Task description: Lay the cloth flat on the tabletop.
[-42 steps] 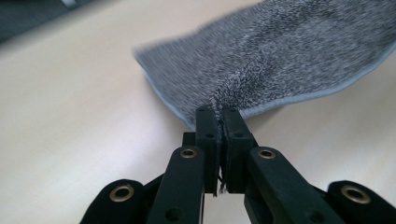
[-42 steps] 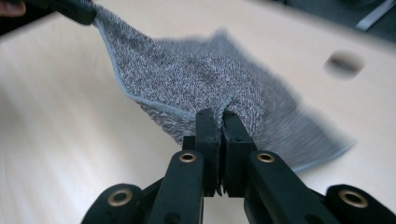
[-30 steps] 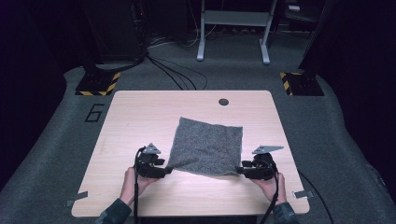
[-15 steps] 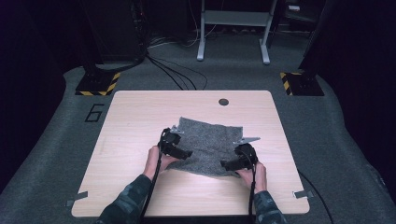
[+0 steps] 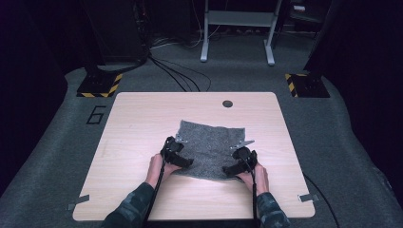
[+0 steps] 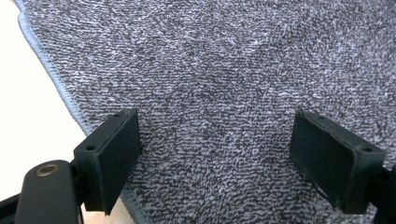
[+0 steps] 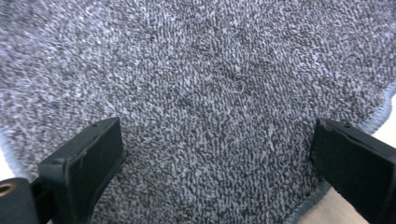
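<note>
Grey towel (image 5: pixel 210 149) lying folded on wooden table (image 5: pixel 138 118), near the front middle, folded edge toward the person, far edge short of the small round dark hole (image 5: pixel 227 103) in the tabletop. Left gripper (image 5: pixel 179 157) over the towel's near left corner, held in left hand (image 5: pixel 157 167); right gripper (image 5: pixel 236 165) over the near right corner, held in right hand (image 5: pixel 253 176). Left gripper view: towel (image 6: pixel 224 84) spread flat beneath, stitched hem running along its left side, bare table beside it; jaws wide apart, just been opening, nothing clamped between them, cloth below only. Right gripper view: towel (image 7: pixel 201 79) flat under jaws, hem at the right; jaws spread as wide, also just been opening, no cloth pinched. Both grippers empty. Dark carpet around table; black-and-yellow striped blocks (image 5: pixel 100 84) beyond far corners.
</note>
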The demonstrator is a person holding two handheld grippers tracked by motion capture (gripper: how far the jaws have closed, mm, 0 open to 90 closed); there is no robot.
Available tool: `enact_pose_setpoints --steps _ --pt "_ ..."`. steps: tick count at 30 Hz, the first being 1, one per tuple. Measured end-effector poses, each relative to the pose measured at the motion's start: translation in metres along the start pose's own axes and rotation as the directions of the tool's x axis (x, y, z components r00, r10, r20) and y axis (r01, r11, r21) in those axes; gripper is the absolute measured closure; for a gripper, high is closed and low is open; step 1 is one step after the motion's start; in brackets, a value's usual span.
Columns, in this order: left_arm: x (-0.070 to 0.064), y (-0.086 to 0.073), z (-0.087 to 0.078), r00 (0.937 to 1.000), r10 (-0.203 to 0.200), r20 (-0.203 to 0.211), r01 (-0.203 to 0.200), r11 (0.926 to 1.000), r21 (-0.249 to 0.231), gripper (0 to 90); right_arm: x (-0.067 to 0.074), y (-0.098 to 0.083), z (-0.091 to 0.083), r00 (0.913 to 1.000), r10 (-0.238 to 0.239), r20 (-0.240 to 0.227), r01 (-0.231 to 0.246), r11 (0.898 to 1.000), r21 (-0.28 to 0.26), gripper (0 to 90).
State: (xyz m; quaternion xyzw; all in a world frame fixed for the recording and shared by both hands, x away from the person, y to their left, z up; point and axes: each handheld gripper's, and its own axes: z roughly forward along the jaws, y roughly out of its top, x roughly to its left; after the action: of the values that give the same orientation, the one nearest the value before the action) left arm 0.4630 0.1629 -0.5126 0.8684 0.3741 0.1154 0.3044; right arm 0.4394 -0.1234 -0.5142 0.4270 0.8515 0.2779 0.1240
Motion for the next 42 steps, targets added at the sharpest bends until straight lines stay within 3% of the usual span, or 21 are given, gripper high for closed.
enact_pose_setpoints --steps 11,16,21,24,29,35,42 --pt "-0.012 -0.014 -0.009 0.9987 -0.027 -0.042 0.027 0.9995 -0.016 16.0 -0.008 0.003 0.003 0.9974 -0.071 -0.014 0.071 0.997 0.004 3.2" --pt "-0.017 -0.020 -0.013 0.9992 -0.019 -0.035 0.019 0.9997 -0.015 15.8 -0.007 0.001 0.001 0.9968 -0.078 -0.019 0.078 0.997 0.007 3.1" --pt "-0.015 -0.021 -0.018 0.9991 -0.037 -0.020 0.036 0.9987 -0.037 14.2 -0.004 -0.002 -0.002 0.9977 -0.063 -0.022 0.063 0.998 -0.006 3.0" --pt "-0.003 -0.017 -0.030 0.9969 -0.079 -0.001 0.078 0.9932 -0.086 14.1 -0.002 -0.003 -0.011 0.9985 -0.046 -0.028 0.045 0.998 -0.034 3.1" --pt "0.021 -0.008 -0.040 0.9925 -0.120 -0.024 0.116 0.9872 -0.109 13.9 0.011 0.003 -0.021 0.9977 -0.056 -0.038 0.053 0.997 -0.064 3.3" --pt "0.047 0.000 -0.040 0.9878 -0.155 -0.014 0.153 0.9837 -0.094 14.1 0.030 0.011 -0.023 0.9951 -0.072 -0.068 0.066 0.994 -0.082 3.8" --pt "0.063 0.010 -0.031 0.9843 -0.176 -0.009 0.175 0.9810 -0.084 14.3 0.052 0.016 -0.021 0.9893 -0.106 -0.101 0.097 0.991 -0.089 3.9"
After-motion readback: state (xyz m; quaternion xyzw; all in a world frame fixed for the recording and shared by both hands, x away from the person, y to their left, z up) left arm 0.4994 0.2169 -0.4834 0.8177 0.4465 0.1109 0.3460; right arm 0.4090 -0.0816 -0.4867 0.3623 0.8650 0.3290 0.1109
